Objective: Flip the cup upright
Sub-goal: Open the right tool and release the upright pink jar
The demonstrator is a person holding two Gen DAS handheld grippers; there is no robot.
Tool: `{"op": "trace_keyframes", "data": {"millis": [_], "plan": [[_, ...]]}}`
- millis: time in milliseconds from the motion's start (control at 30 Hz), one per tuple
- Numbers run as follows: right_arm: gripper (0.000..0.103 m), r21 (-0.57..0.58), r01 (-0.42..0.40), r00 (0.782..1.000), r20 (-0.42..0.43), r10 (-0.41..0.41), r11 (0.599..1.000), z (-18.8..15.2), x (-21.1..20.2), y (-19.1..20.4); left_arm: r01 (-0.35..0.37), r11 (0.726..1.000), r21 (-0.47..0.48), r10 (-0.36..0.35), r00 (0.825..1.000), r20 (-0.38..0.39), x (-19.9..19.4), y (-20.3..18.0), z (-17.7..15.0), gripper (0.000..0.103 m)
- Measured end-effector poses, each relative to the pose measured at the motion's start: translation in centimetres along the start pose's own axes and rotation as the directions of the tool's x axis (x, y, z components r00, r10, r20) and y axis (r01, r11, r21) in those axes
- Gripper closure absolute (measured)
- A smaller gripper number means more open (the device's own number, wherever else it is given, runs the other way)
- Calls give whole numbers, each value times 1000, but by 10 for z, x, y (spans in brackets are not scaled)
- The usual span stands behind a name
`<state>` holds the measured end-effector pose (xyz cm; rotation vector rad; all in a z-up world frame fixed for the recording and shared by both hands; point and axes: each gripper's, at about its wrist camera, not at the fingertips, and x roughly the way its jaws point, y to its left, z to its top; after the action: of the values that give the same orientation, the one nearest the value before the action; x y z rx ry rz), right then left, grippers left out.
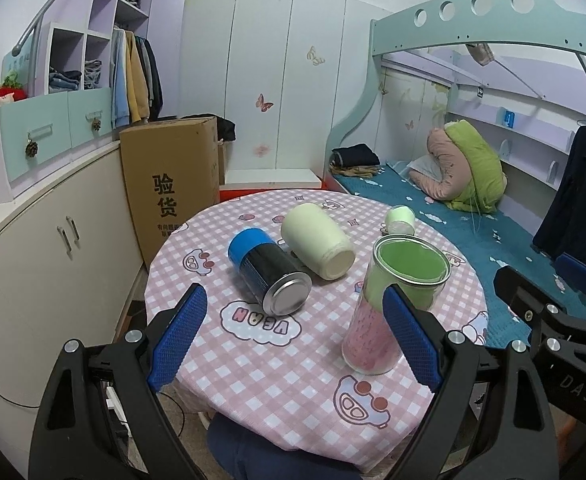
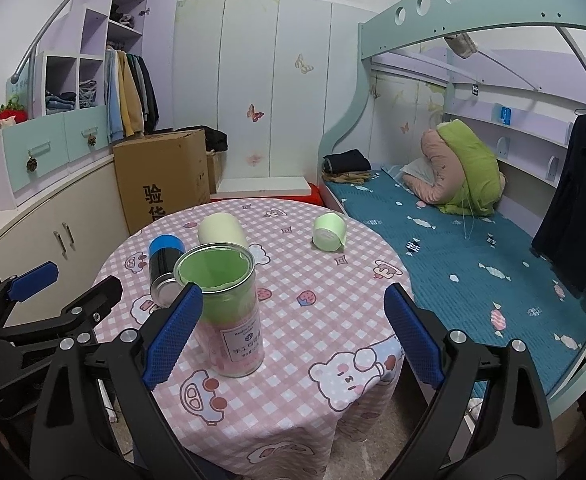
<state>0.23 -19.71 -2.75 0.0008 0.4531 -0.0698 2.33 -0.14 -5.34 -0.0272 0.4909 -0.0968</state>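
A clear cup with a green lining (image 1: 397,300) (image 2: 223,304) stands upright on the round table with the pink checked cloth (image 1: 293,364) (image 2: 325,320). A blue and black can (image 1: 267,270) (image 2: 164,266), a cream cup (image 1: 317,246) (image 2: 221,230) and a small pale green cup (image 1: 400,219) (image 2: 329,232) lie on their sides. My left gripper (image 1: 297,340) is open, its right finger beside the clear cup. My right gripper (image 2: 293,336) is open, its left finger beside the same cup. Neither holds anything.
A cardboard box (image 1: 173,184) stands left of the table by cream cabinets (image 1: 53,240). A bunk bed with a blue cover (image 2: 473,248) runs along the right. The right gripper's body (image 1: 553,320) shows at the left view's right edge.
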Motion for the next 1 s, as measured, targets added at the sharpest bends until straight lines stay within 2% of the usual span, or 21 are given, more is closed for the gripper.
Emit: {"op": "trace_keyframes", "data": {"millis": [1000], "plan": [[11, -2, 3, 1000, 4, -3, 1000, 4, 0, 2, -15, 1000, 1, 15, 1000, 15, 1, 2, 3, 17]]}}
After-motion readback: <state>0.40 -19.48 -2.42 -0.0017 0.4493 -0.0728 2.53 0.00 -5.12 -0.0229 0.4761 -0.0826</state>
